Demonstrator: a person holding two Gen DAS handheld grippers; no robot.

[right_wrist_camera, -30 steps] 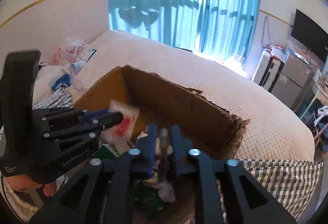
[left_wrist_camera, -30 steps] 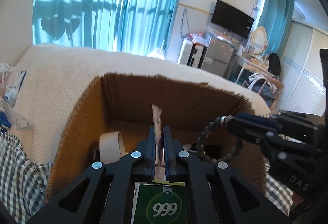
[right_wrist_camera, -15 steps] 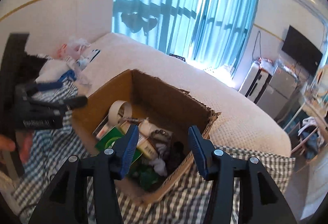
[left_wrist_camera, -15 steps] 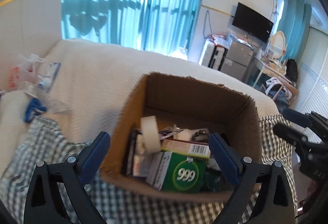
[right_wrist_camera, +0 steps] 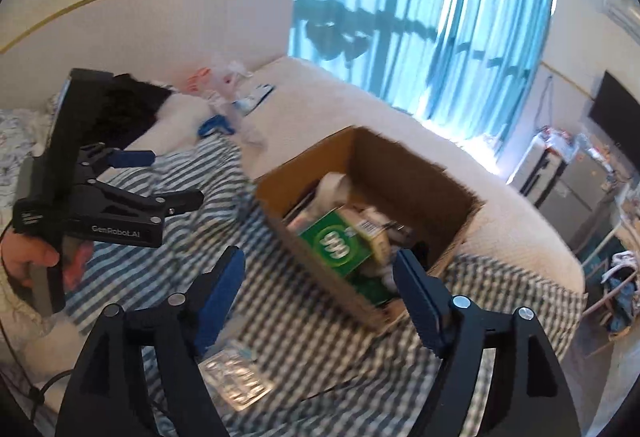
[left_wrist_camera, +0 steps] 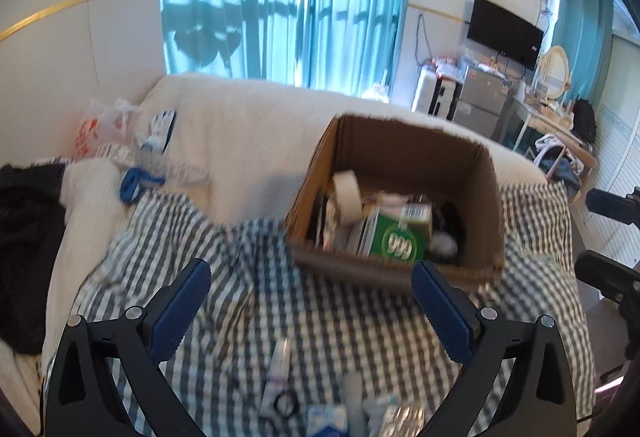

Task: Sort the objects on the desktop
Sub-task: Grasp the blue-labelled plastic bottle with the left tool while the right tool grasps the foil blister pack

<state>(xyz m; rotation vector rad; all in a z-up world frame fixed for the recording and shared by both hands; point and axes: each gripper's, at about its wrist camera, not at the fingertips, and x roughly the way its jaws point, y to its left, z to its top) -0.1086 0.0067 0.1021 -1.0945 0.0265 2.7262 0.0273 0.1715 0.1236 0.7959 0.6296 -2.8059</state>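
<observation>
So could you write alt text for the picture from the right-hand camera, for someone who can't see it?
An open brown cardboard box on a blue-and-white checked cloth holds a green carton marked 999 and a roll of beige tape. The right gripper is opening with nothing between its blue-padded fingers. At left, a hand holds the left gripper.

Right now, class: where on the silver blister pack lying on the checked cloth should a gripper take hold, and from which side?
The blister pack lies flat on the checked cloth, so probably pinch a thin edge from above, jaws spanning its narrower width. The right gripper, jaws opening and empty, is nearest. Blur hides finer detail.
</observation>
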